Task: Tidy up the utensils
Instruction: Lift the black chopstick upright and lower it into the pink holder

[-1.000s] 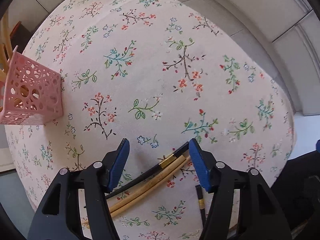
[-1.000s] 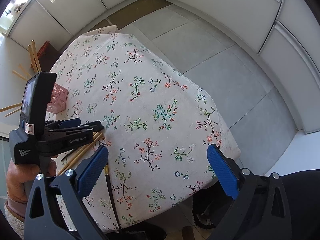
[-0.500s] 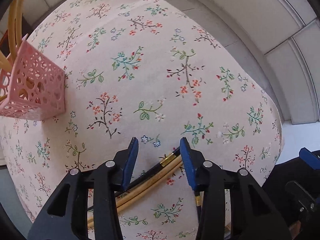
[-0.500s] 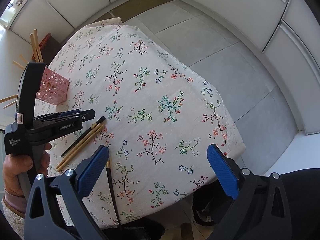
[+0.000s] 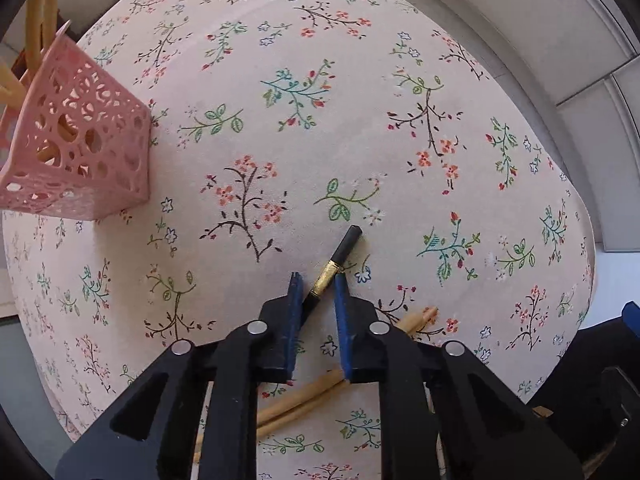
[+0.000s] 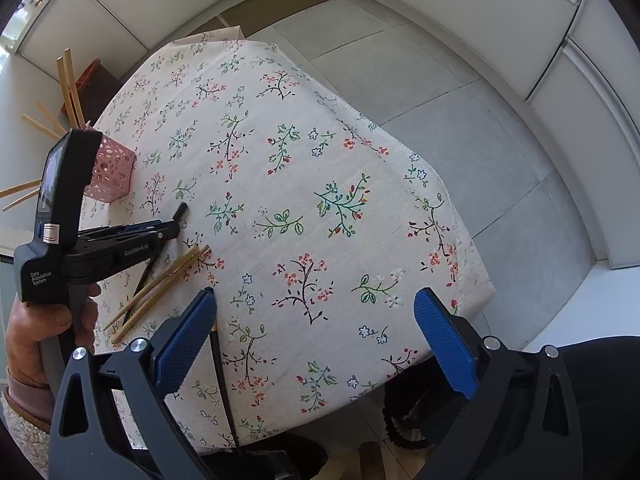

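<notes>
Your left tool (image 5: pixel 317 280) is closing around the black chopstick (image 5: pixel 338 254) lying on the tabletop (image 5: pixel 360 120); your right tool (image 6: pixel 316 320) gapes wide, empty, above the cloth.

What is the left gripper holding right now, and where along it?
The left gripper is closing on the black chopstick, at its gold band near the thick end.

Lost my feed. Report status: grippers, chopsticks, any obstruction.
Left gripper closing on black chopstick. Right gripper open, empty. Bamboo pair loose on tablecloth; pink holder unobstructed.
</notes>
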Demonstrator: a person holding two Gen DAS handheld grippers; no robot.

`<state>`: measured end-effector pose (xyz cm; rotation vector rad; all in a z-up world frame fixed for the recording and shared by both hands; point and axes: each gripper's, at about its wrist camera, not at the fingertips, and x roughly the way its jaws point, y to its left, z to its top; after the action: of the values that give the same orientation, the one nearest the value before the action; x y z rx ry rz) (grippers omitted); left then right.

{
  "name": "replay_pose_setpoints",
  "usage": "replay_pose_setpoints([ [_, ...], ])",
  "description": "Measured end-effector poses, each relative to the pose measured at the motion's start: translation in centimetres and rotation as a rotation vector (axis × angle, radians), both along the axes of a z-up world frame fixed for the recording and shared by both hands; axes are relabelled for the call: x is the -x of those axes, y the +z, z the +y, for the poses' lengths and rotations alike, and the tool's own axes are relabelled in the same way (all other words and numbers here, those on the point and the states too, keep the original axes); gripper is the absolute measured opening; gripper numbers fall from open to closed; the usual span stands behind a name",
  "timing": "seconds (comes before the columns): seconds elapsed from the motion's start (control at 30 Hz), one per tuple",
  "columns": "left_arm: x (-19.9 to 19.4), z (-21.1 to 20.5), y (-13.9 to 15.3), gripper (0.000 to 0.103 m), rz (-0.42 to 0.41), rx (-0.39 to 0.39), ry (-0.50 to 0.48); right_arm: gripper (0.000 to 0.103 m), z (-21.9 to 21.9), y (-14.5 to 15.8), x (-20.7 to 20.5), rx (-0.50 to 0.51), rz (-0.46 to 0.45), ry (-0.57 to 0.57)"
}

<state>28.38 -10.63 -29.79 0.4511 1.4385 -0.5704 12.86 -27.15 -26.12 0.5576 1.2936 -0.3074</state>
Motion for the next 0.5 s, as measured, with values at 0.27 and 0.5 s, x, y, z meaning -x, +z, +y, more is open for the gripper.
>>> replay_pose_setpoints([
  [0.27, 2.0, 4.1, 4.6, 0.006, -0.15, 0.037, 0.064, 0.096, 5.5, -2.1, -2.6, 0.041, 0.067, 0.136],
  [0.5, 6.1, 8.5, 12.9, 0.006, -0.372, 0.101, 0.135, 0.042, 11.2, -6.0, -4.4, 0.08, 0.228, 0.292],
])
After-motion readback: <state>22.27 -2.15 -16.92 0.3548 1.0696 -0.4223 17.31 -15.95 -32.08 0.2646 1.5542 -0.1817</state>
